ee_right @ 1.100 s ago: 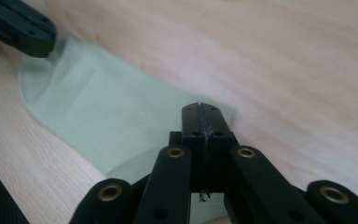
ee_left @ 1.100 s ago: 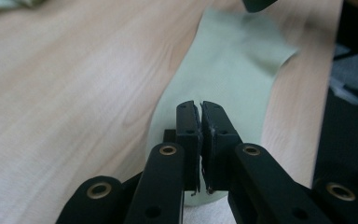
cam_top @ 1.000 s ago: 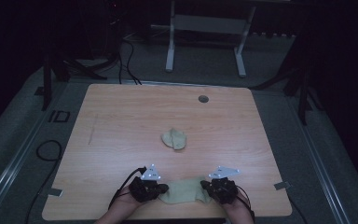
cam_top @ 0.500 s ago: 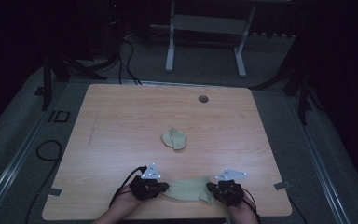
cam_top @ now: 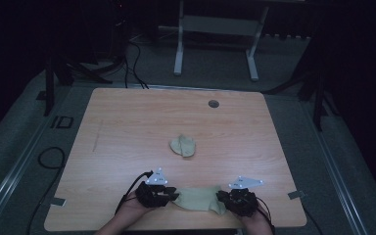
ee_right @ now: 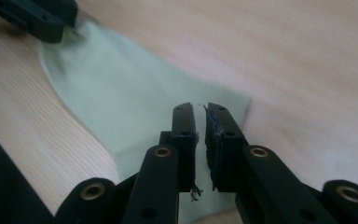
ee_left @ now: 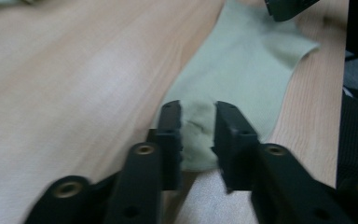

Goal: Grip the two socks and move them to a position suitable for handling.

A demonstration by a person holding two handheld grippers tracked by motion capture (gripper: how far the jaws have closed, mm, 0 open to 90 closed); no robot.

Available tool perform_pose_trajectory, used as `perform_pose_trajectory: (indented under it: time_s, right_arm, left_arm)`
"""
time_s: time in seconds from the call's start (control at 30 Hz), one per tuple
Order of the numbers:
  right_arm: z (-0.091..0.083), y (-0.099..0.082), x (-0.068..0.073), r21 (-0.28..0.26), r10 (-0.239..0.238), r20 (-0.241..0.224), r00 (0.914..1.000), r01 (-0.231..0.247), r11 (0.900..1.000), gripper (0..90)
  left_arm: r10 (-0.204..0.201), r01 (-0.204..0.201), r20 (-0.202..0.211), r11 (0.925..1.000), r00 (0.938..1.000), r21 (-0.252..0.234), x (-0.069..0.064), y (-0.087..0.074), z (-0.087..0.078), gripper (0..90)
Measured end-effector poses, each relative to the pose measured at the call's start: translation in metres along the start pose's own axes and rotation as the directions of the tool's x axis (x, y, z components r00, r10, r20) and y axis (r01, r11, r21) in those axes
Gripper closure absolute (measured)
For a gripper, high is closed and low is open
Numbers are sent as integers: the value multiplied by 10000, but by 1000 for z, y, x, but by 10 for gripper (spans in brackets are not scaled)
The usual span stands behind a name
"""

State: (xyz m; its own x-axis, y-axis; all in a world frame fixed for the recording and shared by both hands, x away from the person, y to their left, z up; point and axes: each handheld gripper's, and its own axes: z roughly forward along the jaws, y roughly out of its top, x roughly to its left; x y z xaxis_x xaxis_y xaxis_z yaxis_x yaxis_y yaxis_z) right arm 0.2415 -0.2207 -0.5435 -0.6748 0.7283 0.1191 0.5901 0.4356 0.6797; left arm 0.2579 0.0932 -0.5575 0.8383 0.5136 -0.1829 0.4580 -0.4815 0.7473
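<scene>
Sock [cam_top: 198, 199] lies flat, stretched between left gripper [ee_left: 198, 126] and right gripper [ee_right: 199, 122] — both just opening, pads off the cloth, letting it go.

Dim room, wooden table [cam_top: 127, 127]

Grey carpet floor [cam_top: 14, 147] surrounds it; a white metal frame [cam_top: 215, 29] stands at twelve o'clock, black cables [cam_top: 132, 54] at eleven.

At the bottom of the frame a pale green cloth [cam_top: 199, 199] lies flat on the wooden surface [cam_top: 127, 127] between the left hand-held gripper [cam_top: 157, 194] and the right hand-held gripper [cam_top: 237, 200]. A crumpled cloth [cam_top: 183, 145] sits mid-frame.
</scene>
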Motion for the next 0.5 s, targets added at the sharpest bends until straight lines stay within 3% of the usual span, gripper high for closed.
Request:
perform_pose_trajectory:
  time_s: [0.13,0.23,0.5]
  right_arm:
    - [-10,16,-3,-536,-102,140,9999,109,9985,762]
    - [-13,29,-6,-745,-193,285,9994,213,9970,719]
    - [0,64,-8,-796,-684,458,9966,719,9942,633]
  left_arm:
    - [-61,55,-73,9969,10000,-780,1,3,-20,532]
    - [-354,322,-271,9933,9990,-1112,4,-1,-31,453]
    - [-1095,996,-651,9853,9919,-1390,18,-27,-50,367]
